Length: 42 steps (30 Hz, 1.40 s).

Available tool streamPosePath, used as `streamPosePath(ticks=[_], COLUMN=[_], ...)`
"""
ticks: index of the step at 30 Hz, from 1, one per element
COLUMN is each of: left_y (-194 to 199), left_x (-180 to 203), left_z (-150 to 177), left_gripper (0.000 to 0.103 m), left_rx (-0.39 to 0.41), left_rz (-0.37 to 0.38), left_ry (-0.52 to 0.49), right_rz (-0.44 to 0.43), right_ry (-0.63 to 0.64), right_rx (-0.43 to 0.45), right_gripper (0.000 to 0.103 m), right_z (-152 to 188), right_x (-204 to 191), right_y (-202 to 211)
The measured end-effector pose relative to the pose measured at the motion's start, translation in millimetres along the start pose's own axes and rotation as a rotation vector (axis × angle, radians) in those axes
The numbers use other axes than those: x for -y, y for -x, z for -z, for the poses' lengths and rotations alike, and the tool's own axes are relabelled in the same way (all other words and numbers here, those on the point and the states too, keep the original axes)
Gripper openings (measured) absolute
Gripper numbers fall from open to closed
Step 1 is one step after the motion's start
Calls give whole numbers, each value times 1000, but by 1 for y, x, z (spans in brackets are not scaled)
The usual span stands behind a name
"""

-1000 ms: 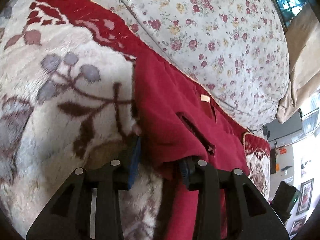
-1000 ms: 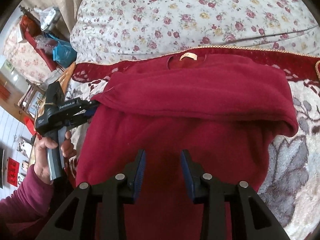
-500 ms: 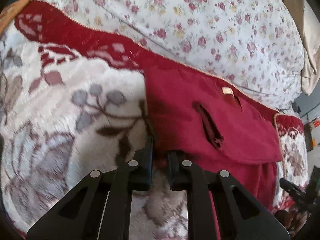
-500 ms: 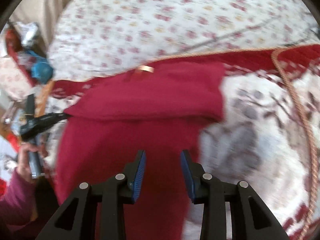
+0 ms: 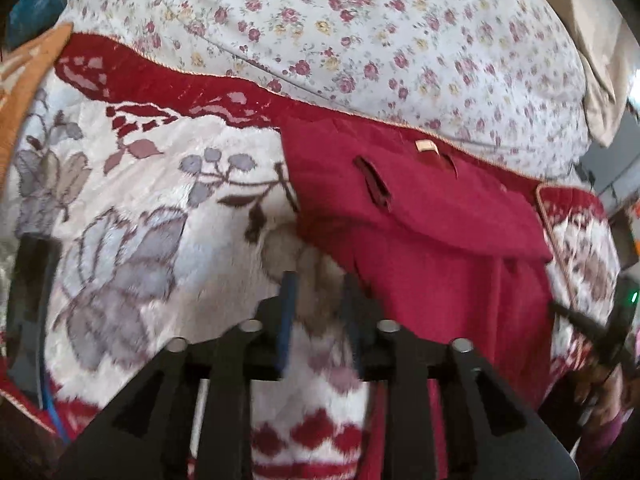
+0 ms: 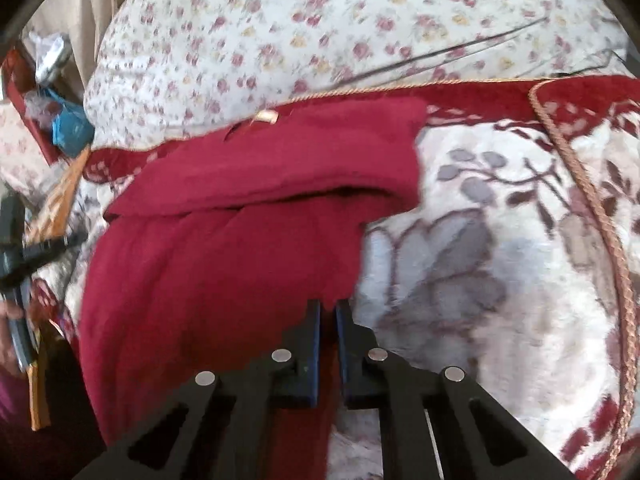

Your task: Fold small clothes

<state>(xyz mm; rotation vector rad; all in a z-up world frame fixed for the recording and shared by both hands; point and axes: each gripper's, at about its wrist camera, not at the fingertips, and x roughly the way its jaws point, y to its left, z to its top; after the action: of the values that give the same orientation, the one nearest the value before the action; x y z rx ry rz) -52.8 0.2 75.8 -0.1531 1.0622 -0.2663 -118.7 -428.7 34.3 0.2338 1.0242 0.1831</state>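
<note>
A dark red fleece garment (image 6: pixel 224 264) is spread on a floral blanket (image 6: pixel 500 264) on the bed, its upper part already folded across. It is judged soft, light and limp, so a hem edge or corner is best pinched. The right tool (image 6: pixel 328 312) is closed on its right edge. The left tool (image 5: pixel 318 292) is opening over bare blanket, nothing between.
</note>
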Motion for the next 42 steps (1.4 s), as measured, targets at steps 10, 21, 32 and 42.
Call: streamPosePath(ticks=[10,21,32,42], left_y=[7,14,30,27], left_x=[22,30,27,30], left_z=[32,50,86,133], left_gripper=[33,33,52,52], left_rx=[0,-10,-90,-200], left_rz=[-82,-80,37,106], left_ry=[-80,-100,-92,-102], right_rz=[23,-18,-56,-81], right_ry=[6,-11,41,62], right_rx=[34,-52,-135,-234], right_gripper=[1,39,40,41], right_z=[5,40,65,100], right_x=[0,-19,-30,-32], right_y=[36,28,41,44])
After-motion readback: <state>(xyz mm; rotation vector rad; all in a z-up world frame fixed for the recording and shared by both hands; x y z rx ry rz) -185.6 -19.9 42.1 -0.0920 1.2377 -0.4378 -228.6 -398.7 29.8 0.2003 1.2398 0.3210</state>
